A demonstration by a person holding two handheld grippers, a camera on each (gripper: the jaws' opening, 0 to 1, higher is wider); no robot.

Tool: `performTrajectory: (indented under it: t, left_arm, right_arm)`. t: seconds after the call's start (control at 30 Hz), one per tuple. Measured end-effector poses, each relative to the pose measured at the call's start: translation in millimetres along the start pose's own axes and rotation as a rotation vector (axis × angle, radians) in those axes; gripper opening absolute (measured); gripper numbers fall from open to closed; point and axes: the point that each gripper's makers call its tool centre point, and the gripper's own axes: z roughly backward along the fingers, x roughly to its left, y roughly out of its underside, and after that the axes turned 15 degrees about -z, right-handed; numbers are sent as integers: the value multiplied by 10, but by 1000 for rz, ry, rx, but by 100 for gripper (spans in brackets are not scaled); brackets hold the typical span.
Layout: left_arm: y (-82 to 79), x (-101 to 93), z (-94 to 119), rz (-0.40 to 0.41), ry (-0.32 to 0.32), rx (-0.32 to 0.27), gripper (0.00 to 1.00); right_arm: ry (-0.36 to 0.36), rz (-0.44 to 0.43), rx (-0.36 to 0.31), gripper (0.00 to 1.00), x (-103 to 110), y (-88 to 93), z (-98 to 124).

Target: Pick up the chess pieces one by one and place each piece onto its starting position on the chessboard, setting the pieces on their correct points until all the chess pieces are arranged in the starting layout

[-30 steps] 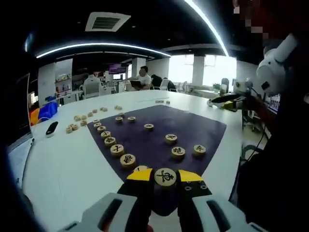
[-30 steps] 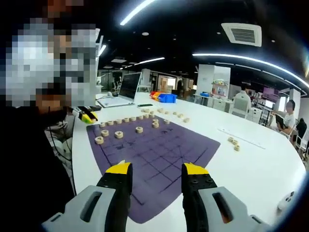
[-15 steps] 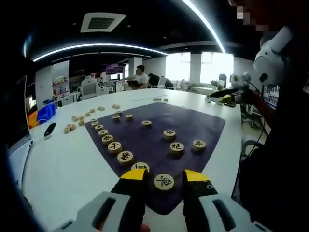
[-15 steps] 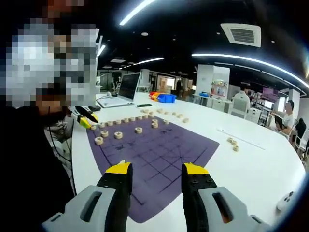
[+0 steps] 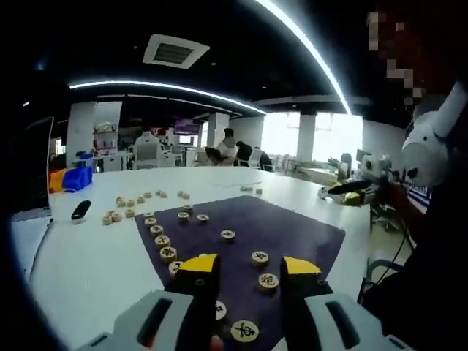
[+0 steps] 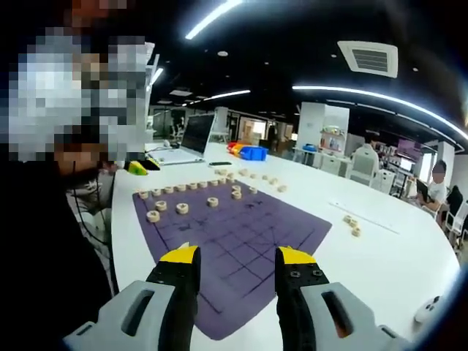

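Observation:
The purple chessboard mat [image 5: 292, 234] lies on a white table. My left gripper [image 5: 249, 268] hovers open above its near edge. A round wooden chess piece [image 5: 243, 331] lies flat on the mat low between the jaws, free of them. A row of pieces [image 5: 162, 240] runs along the mat's left edge, and others [image 5: 259, 257] stand further in. My right gripper [image 6: 238, 256] is open and holds nothing over the opposite edge of the mat [image 6: 241, 234]. From there the row of pieces [image 6: 191, 183] lines the far edge. Loose pieces [image 5: 121, 203] lie off the mat.
A black handheld object [image 5: 80, 210] rests on the table left of the mat. Two loose pieces [image 6: 353, 227] sit on the white table to the right. A laptop [image 6: 186, 142] and blue bins [image 6: 252, 152] stand at the back. A person stands close beside the table.
My left gripper opened, let the chess piece go onto the mat's near edge, and rose away from it. The right gripper stayed nearly still.

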Motion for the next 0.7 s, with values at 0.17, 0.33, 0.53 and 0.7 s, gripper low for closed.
performTrajectory:
  t: [0.17, 0.33, 0.53, 0.7]
  left_arm:
    - [-111, 44, 23, 2, -21, -18, 36]
    - [-338, 112, 99, -34, -68, -54, 37]
    - [-454, 95, 126, -64, -84, -76, 38]
    - [-569, 36, 145, -103, -72, -65, 37]
  right_arm:
    - [-3, 14, -17, 41, 59, -36, 40]
    - [-16, 35, -46, 42, 189, -113, 120]
    - [-19, 46, -74, 40, 328, -222, 119]
    - [-14, 39, -98, 40, 395, -319, 126]
